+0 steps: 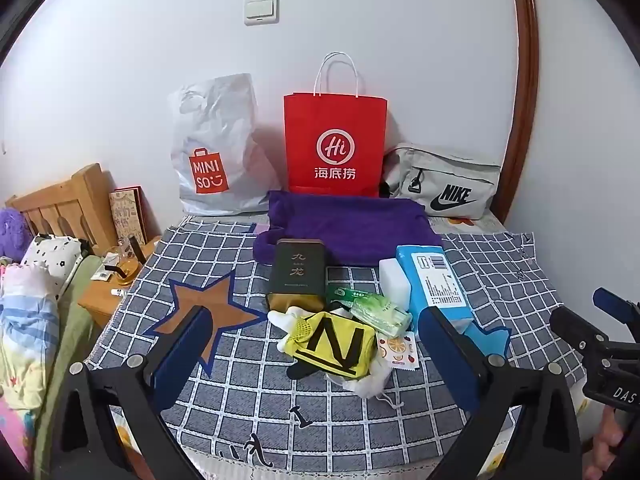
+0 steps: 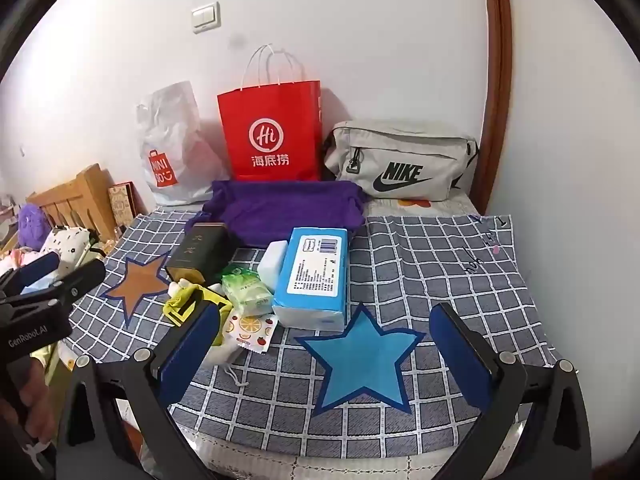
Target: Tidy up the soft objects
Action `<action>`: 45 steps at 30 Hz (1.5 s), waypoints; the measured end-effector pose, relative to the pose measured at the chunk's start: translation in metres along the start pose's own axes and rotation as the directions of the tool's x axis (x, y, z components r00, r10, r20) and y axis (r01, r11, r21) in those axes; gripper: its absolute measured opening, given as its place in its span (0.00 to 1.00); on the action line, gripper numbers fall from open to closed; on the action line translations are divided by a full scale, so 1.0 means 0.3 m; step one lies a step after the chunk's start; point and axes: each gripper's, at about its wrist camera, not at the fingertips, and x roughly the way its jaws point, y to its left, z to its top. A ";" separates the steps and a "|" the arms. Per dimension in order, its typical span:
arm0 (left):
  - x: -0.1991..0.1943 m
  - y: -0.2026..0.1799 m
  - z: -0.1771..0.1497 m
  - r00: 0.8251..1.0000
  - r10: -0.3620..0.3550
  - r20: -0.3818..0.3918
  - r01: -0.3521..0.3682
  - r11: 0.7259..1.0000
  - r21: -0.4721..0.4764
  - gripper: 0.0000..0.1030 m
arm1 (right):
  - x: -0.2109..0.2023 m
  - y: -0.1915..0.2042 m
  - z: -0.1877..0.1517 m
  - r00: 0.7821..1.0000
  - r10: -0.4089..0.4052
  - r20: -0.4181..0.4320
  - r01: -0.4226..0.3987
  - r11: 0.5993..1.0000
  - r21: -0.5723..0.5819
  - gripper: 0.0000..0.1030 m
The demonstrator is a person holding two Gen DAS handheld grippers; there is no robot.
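A pile lies mid-table on the checked cloth (image 1: 248,392): a yellow pouch marked N (image 1: 336,344) on white plush, green tissue packs (image 1: 380,310), a blue tissue pack (image 2: 316,276), a white block (image 1: 396,282), a dark tin (image 1: 298,272) and a fruit-print sachet (image 2: 252,330). Behind them is a purple cloth (image 1: 352,224). My left gripper (image 1: 316,314) hangs open in front of the pouch, touching nothing. My right gripper (image 2: 326,308) is open above a blue star patch (image 2: 360,360), just short of the blue pack.
Against the back wall stand a white Miniso plastic bag (image 1: 216,148), a red paper bag (image 1: 336,144) and a grey Nike waist bag (image 2: 400,164). A wooden headboard (image 1: 68,200), a cluttered nightstand (image 1: 120,276) and bedding lie to the left. A brown door frame (image 2: 496,80) rises on the right.
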 end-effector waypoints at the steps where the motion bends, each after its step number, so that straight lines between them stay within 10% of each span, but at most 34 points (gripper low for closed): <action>1: -0.002 -0.001 0.000 1.000 -0.003 0.008 0.003 1.000 0.003 1.00 | 0.002 0.003 -0.001 1.000 -0.001 -0.002 0.001 1.000 -0.003 1.00; 45: -0.029 0.013 -0.009 1.000 -0.018 0.010 0.018 1.000 -0.013 1.00 | -0.047 0.018 -0.002 0.999 0.016 0.030 -0.016 1.000 -0.007 1.00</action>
